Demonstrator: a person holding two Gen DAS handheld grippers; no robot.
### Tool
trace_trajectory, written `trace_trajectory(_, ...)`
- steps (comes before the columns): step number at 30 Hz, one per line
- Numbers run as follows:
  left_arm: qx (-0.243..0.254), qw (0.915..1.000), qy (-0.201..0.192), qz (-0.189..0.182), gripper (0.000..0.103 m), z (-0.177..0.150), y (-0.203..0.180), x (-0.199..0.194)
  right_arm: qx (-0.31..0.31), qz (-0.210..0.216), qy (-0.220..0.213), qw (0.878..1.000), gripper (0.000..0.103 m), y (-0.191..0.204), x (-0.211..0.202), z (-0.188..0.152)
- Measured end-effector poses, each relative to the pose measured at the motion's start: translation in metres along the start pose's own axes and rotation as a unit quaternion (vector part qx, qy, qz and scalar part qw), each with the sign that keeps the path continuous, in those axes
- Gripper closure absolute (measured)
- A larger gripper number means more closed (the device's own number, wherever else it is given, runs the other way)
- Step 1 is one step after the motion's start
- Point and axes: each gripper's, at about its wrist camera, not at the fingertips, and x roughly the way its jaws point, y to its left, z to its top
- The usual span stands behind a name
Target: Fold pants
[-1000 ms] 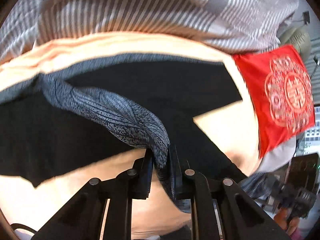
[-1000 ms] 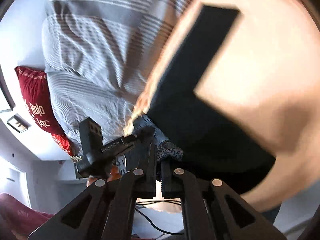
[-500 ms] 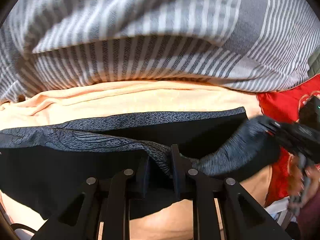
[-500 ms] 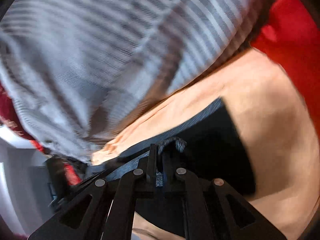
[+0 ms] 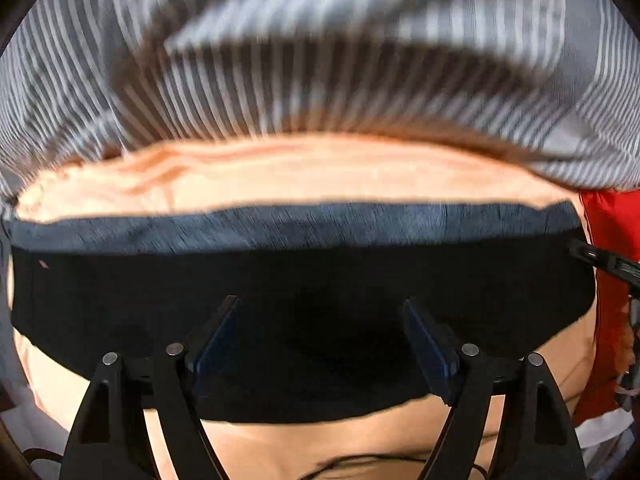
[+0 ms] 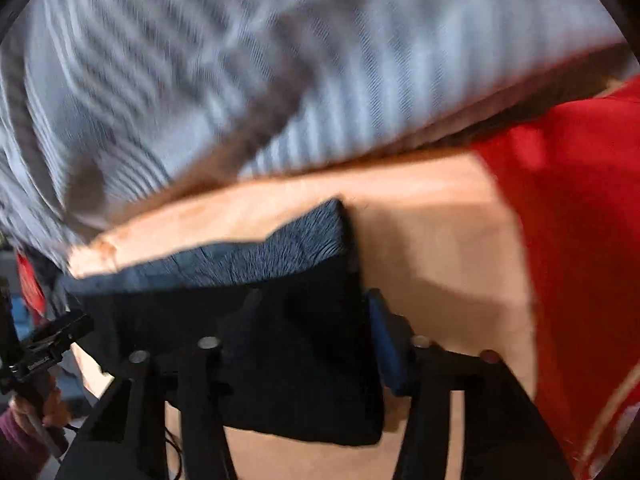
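Note:
The black pants [image 5: 304,280] lie folded flat on the peach sheet [image 5: 280,172], with a grey patterned waistband [image 5: 280,224] along their far edge. My left gripper [image 5: 320,320] points straight down over the middle of them. Its jaws are opening wide and the pads press on nothing. In the right wrist view the right end of the pants [image 6: 296,344] and the waistband [image 6: 280,248] lie between the fingers of my right gripper [image 6: 316,312]. Its jaws are opening too, and one blue pad [image 6: 384,336] stands just off the cloth's right edge.
A grey striped duvet [image 5: 320,60] is bunched beyond the pants. A red cloth [image 6: 580,240] lies to the right. The right gripper's tip [image 5: 608,264] shows at the left view's right edge. The left gripper [image 6: 40,352] and a hand [image 6: 36,408] show at the right view's left.
Both grippers were shut on the raised patterned waistband and carried it over the pants. Now both have let go, their jaws have parted, and the cloth lies flat.

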Motion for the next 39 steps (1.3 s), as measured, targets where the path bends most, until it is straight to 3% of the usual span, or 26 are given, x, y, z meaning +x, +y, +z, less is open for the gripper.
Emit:
trace_trajectory(1, 0.001, 1.0000, 0.004, -0.003, 0.022, -0.003, -0.001, 0.000, -0.005, -0.006, -0.003, 1.000, 0.092, -0.002, -0.002, 0.000)
trace_trajectory(4, 0.029, 0.9994, 0.002, 0.015, 0.022, -0.014, -0.001, -0.002, 0.024, -0.002, 0.001, 1.000, 0.092, -0.016, -0.010, -0.013)
trace_trajectory(6, 0.039, 0.9986, 0.007, 0.035, 0.022, -0.017, 0.003, 0.000, 0.058, 0.004, 0.005, 0.998, 0.083, -0.030, -0.014, -0.022)
trace_trajectory(7, 0.036, 0.9986, 0.011, 0.037, 0.022, -0.016, 0.005, 0.001, 0.074, 0.001, 0.000, 0.997, 0.065, -0.034, -0.018, -0.025)
trace_trajectory(8, 0.031, 0.9988, 0.012, 0.036, 0.022, -0.016, 0.009, 0.001, 0.093, 0.004, -0.012, 0.996, 0.053, -0.038, -0.026, -0.029)
trace_trajectory(10, 0.028, 0.9988, 0.005, 0.039, 0.022, -0.016, 0.012, 0.002, 0.114, 0.026, -0.055, 0.992, 0.054, -0.043, -0.048, -0.039)
trace_trajectory(12, 0.029, 0.9987, -0.001, 0.042, 0.022, -0.019, 0.010, 0.009, 0.101, 0.036, -0.070, 0.992, 0.068, -0.030, -0.060, -0.051)
trace_trajectory(14, 0.029, 0.9984, 0.007, 0.047, 0.022, -0.021, 0.002, 0.025, 0.076, 0.047, -0.048, 0.995, 0.077, -0.015, -0.052, -0.062)
trace_trajectory(17, 0.032, 0.9963, 0.033, 0.073, 0.022, -0.024, -0.008, 0.051, 0.033, -0.007, 0.000, 0.999, 0.085, 0.001, -0.022, -0.072)
trace_trajectory(21, 0.027, 0.9986, -0.019, 0.042, 0.022, -0.009, -0.019, 0.029, 0.023, 0.025, -0.051, 0.998, 0.084, 0.018, -0.036, -0.055)
trace_trajectory(24, 0.026, 0.9986, -0.032, 0.034, 0.022, 0.013, -0.035, 0.034, 0.001, 0.039, -0.049, 0.998, 0.084, 0.040, -0.023, -0.032)
trace_trajectory(27, 0.024, 0.9990, -0.032, 0.018, 0.022, 0.030, -0.052, 0.053, -0.036, 0.054, -0.028, 0.998, 0.084, 0.073, 0.018, -0.009)
trace_trajectory(28, 0.025, 0.9988, -0.028, 0.032, 0.022, 0.033, -0.056, 0.062, -0.043, 0.042, -0.023, 0.998, 0.085, 0.073, 0.030, -0.005)
trace_trajectory(31, 0.024, 0.9983, -0.034, 0.040, 0.022, 0.035, -0.058, 0.074, -0.034, 0.020, -0.054, 0.998, 0.103, 0.057, 0.034, 0.005)
trace_trajectory(35, 0.015, 0.9984, -0.035, 0.041, 0.022, 0.039, -0.045, 0.075, 0.043, -0.005, -0.072, 0.996, 0.103, 0.017, 0.014, 0.009)
trace_trajectory(39, 0.005, 0.9988, -0.027, 0.041, 0.022, 0.032, -0.020, 0.056, 0.047, 0.001, -0.072, 0.996, 0.097, 0.028, -0.011, -0.012)
